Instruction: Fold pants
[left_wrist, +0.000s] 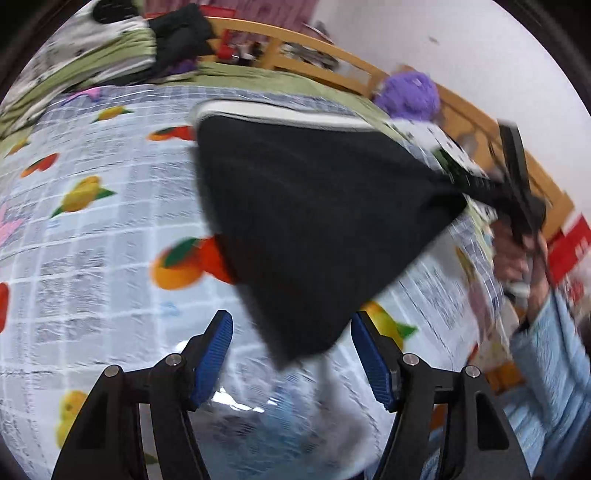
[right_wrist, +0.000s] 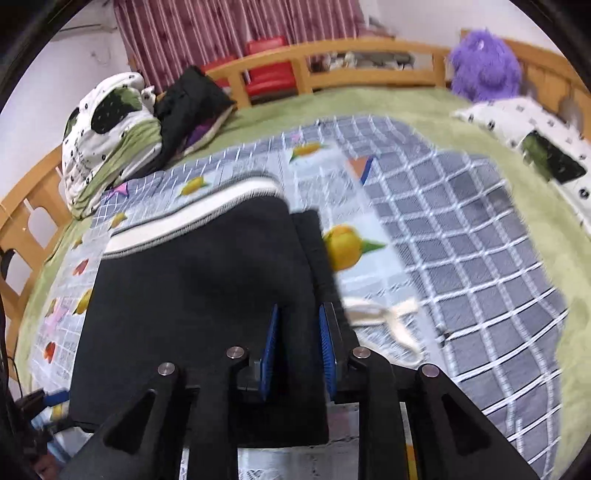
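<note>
Here, in the left wrist view, a red sign (left_wrist: 570, 245) at the right edge carries pale characters too blurred to read. The black pants (left_wrist: 314, 221), with a white waistband, lie on a fruit-print checked blanket (left_wrist: 92, 221) spread over the bed. One corner of the pants is pulled up toward the right gripper (left_wrist: 517, 192), which a hand (left_wrist: 517, 258) in a light blue sleeve holds at the right. A purple plush toy (left_wrist: 410, 92) sits by the wooden bed rail (left_wrist: 325, 55). The left gripper (left_wrist: 291, 354) has its blue-padded jaws spread wide; the lower tip of the pants hangs between them, and no pad presses on it.

In the right wrist view no writing can be read. The pants (right_wrist: 199, 295) lie folded on the blanket (right_wrist: 443, 240), waistband toward the far side, with a white drawstring (right_wrist: 391, 317) trailing to the right. A heap of bedding (right_wrist: 107, 140) and dark clothes (right_wrist: 192, 99) sits at the far left, a red chair (right_wrist: 267, 70) stands behind the rail, and the plush toy (right_wrist: 484, 66) is far right. The right gripper (right_wrist: 299, 350) has its jaws drawn narrow around a fold of the pants' right edge; whether the pads actually pinch it I cannot tell.
</note>
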